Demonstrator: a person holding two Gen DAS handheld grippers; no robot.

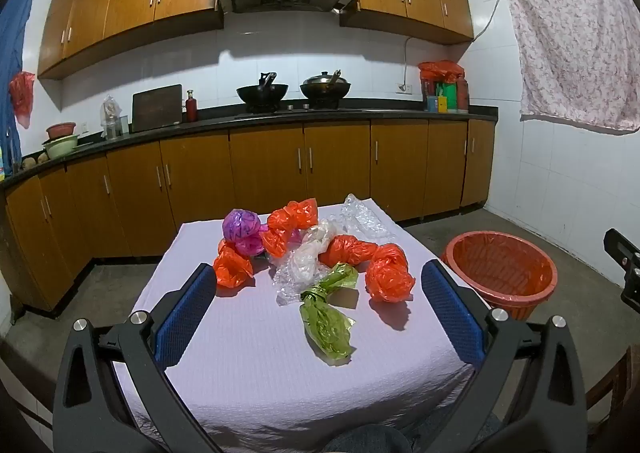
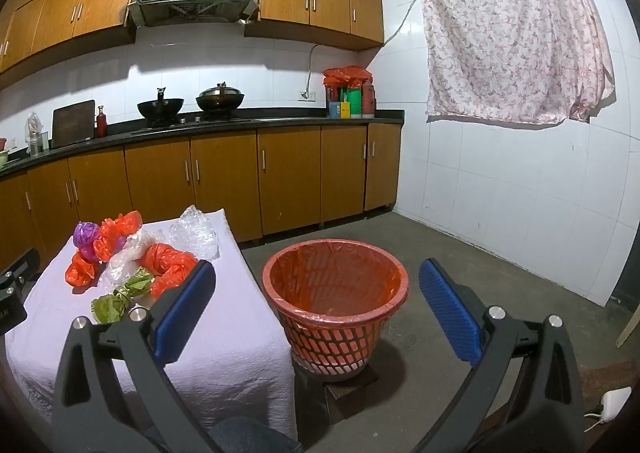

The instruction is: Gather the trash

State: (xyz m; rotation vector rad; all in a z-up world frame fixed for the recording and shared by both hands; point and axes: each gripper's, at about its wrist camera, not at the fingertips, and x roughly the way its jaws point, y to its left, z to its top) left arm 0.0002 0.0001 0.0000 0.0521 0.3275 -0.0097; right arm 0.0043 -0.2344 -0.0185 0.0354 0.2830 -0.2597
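Crumpled plastic bags lie on a table under a pale lilac cloth: a green bag nearest me, orange bags, a purple bag, a clear bag and clear wrap at the far edge. My left gripper hangs open over the near side of the table, with the green bag lying between and beyond its blue pads, untouched. My right gripper stands open above the red basket, which is lined with a red bag and sits on the floor right of the table.
Wooden cabinets and a dark counter with two woks run along the far wall. A patterned cloth hangs on the right tiled wall. Bare concrete floor lies around the basket. A white plug lies at the lower right.
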